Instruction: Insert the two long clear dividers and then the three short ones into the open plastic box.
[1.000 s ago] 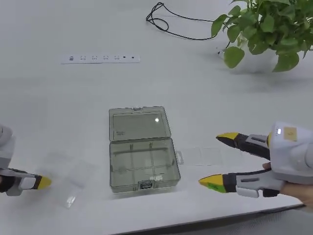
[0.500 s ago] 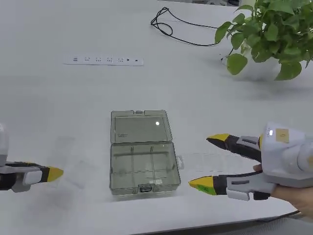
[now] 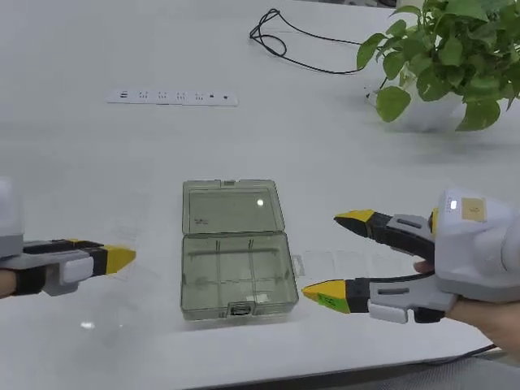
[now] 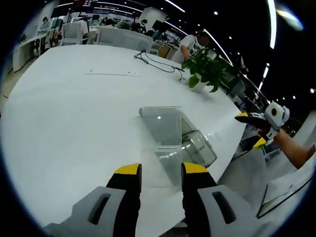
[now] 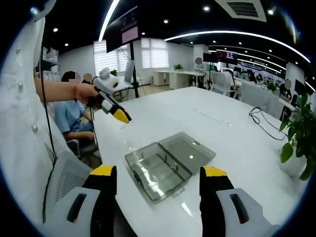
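The open box (image 3: 203, 309) on the white table (image 3: 97, 162) lies straight ahead of the left gripper (image 4: 161, 169), with its lid toward that gripper's left; the right gripper (image 3: 338, 253) is nearer the box, jaws wide apart and empty; the left gripper's jaws appear clamped on a clear divider (image 4: 160, 148) by its edges; its long axis points forward at the box, so this hand likely makes the insertion.
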The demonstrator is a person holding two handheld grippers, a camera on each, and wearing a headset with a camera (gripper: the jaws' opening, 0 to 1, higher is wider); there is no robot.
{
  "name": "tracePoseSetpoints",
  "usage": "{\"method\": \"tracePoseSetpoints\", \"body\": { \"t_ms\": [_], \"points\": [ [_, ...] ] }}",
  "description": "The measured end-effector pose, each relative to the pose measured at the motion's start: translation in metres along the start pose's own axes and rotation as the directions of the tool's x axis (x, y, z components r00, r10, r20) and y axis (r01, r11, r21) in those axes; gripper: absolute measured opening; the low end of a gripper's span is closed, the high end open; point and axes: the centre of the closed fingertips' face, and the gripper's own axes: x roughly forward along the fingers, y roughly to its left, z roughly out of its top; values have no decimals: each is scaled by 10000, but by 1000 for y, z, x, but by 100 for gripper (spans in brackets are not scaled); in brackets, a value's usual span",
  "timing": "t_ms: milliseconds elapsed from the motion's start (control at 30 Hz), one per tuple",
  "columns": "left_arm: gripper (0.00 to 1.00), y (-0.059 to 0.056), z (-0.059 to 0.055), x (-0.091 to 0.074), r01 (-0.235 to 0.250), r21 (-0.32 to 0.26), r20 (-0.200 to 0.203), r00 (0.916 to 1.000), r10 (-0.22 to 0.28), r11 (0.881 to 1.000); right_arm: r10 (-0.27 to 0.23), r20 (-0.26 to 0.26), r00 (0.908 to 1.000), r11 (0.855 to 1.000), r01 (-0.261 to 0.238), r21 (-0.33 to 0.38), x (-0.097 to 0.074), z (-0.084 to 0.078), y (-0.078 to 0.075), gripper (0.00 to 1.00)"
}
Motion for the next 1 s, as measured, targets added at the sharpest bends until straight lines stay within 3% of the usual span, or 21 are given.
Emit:
{"method": "tracePoseSetpoints", "body": {
  "t_ms": [167,367,567,633,667,767,1000],
  "points": [
    [30,-23,10,5,533,149,407,9977,-539,9985,27,342,9994,9993,-40,376,0,12,3,68],
    [30,-55,22,12,1314,190,1019,9859,-1327,9911,-31,394,9992,9970,1,771,2,26,9,63],
    [30,-84,29,19,1811,374,1227,9752,-1843,9828,-189,693,9974,9907,93,1354,7,47,14,54],
    [30,-90,30,22,1896,416,1260,9730,-1934,9810,-646,1065,9922,9876,483,1492,10,56,9,46],
    [30,-93,31,23,1933,476,1282,9718,-1979,9800,-652,1274,9897,9844,429,1705,11,61,10,44],
    [30,-101,32,26,2003,521,1327,9696,-2056,9783,-918,1387,9861,9784,633,1969,16,67,9,43],
    [30,-117,34,31,2125,688,1422,9650,-2204,9747,-1282,1821,9749,9617,773,2631,25,82,14,28]
  ]
}}
